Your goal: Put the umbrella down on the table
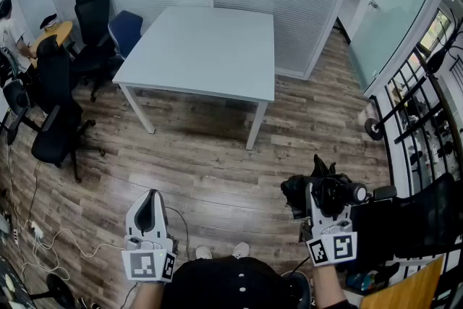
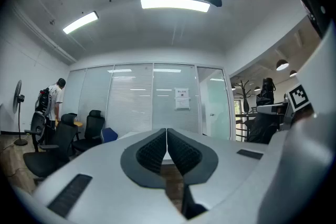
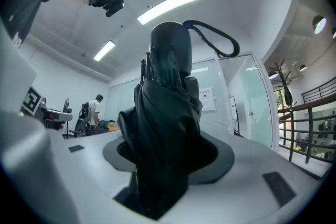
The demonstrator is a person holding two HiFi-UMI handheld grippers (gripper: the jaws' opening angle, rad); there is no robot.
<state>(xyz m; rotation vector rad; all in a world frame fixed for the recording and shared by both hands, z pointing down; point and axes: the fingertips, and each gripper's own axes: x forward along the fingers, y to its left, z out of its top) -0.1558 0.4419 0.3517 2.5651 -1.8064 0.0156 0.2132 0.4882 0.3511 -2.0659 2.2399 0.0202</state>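
A folded black umbrella (image 3: 167, 113) with a wrist loop at its handle end is clamped between the jaws of my right gripper (image 1: 323, 193), lying crosswise in the head view as a dark bundle (image 1: 318, 190). In the right gripper view it fills the space between the pads and stands up in front of the camera. My left gripper (image 1: 150, 212) is held low at the left, its jaws pressed together with nothing between them; the left gripper view shows the black pads (image 2: 152, 150) meeting. The white table (image 1: 210, 47) stands bare across the room.
Black office chairs (image 1: 54, 94) and a blue chair (image 1: 124, 29) stand left of the table. A person (image 1: 9, 29) is at the far left by a yellow desk. A black railing (image 1: 416, 119) and dark equipment line the right. Cables (image 1: 43, 242) trail on the wooden floor.
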